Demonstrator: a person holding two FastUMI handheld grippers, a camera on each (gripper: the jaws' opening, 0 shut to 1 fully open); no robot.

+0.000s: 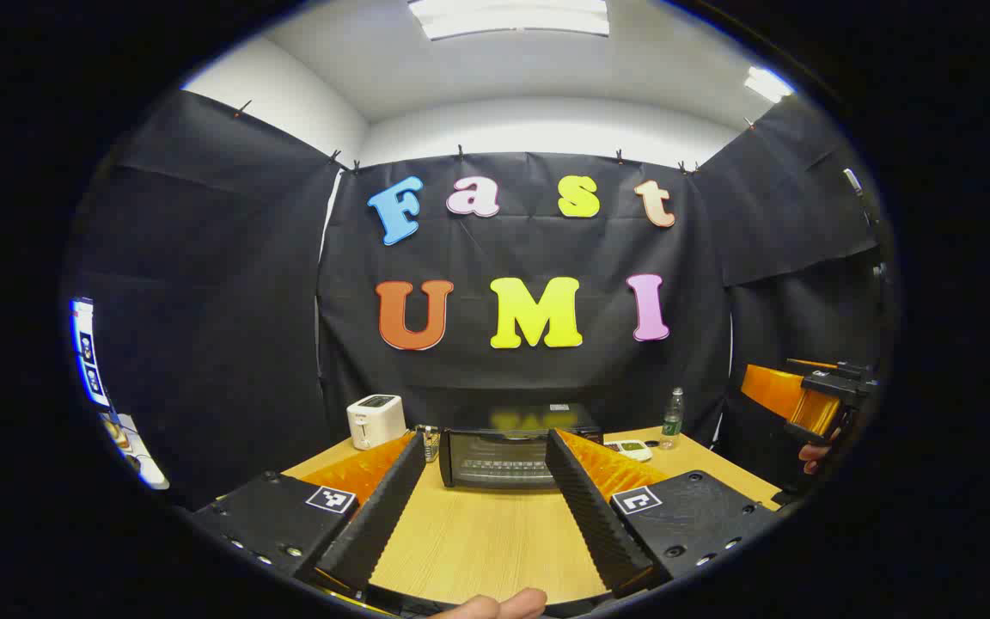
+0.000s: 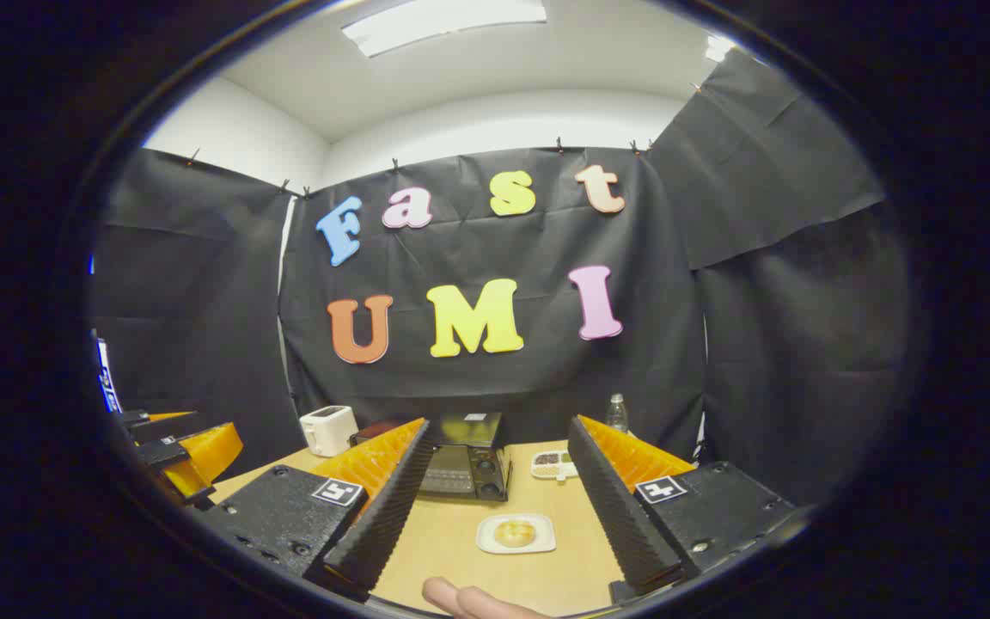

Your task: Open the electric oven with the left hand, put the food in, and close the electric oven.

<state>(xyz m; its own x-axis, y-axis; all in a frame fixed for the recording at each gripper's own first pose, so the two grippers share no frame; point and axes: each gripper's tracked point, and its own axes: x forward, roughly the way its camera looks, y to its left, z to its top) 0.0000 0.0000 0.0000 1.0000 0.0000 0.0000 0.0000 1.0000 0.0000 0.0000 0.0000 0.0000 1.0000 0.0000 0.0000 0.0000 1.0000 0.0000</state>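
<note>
left gripper (image 1: 485, 481) spread, empty | oven (image 1: 519, 447) straight ahead, door seemingly closed | right gripper (image 2: 495, 499) spread over food (image 2: 515, 533)

No legible text, brands or nos. on any item. Square marker tags on gripper bodies: pattern only, not readable.

Surface: wooden table (image 2: 461, 542), light grain.
12 o'clock, far edge: electric oven (image 1: 512, 456), door closed.
10 o'clock: white toaster (image 1: 375, 420).
1 o'clock: clear bottle (image 1: 672, 419), upright; small white tray (image 2: 553, 464) nearby.
Centre: white plate (image 2: 516, 533) carrying a bun (image 2: 514, 532).
</note>
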